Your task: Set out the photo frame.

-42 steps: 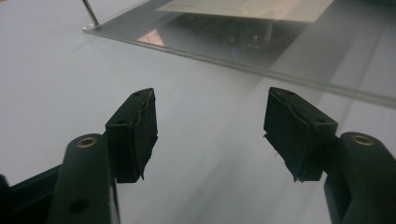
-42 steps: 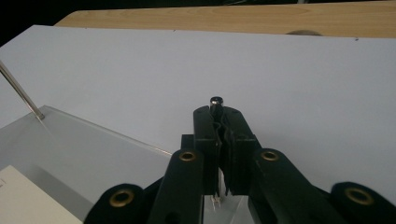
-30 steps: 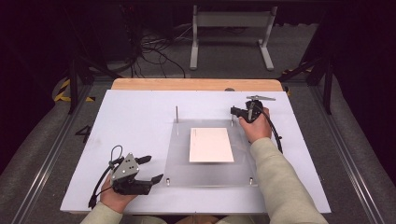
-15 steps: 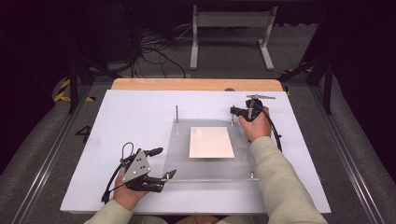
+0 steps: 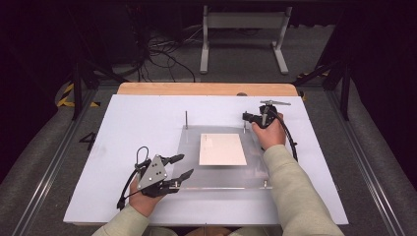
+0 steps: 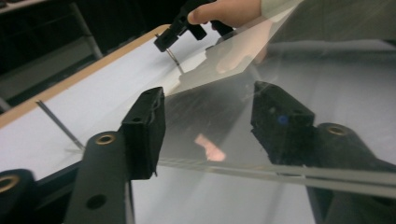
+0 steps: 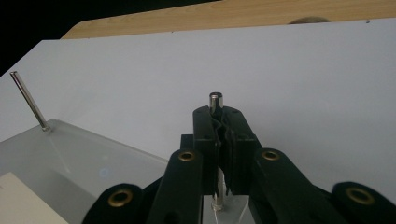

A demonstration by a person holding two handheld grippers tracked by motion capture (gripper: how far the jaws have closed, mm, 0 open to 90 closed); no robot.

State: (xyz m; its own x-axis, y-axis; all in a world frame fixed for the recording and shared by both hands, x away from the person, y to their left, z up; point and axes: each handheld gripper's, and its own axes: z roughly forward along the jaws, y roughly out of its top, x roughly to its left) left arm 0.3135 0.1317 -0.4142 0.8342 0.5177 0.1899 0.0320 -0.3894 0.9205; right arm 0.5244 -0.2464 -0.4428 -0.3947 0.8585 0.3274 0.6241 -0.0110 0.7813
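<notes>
High view: a clear plate (image 5: 221,162) with a cream card (image 5: 222,149) on it lies on the white table (image 5: 147,118); the left gripper (image 5: 183,165), jaws spread, sits at its near-left edge. Left gripper view: the 2 black jaws straddle the glossy plate's edge, the far jaw blurred behind it. Right gripper view: the right gripper (image 7: 222,122) is pinched on a thin steel post (image 7: 215,101), its base cut off; another post (image 7: 28,101) leans at left.

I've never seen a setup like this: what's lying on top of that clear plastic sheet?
A pale rectangular card lies flat on the clear sheet. Thin metal pins rise at its corners; the right gripper is clamped on one. What lies beneath the card is covered.
</notes>
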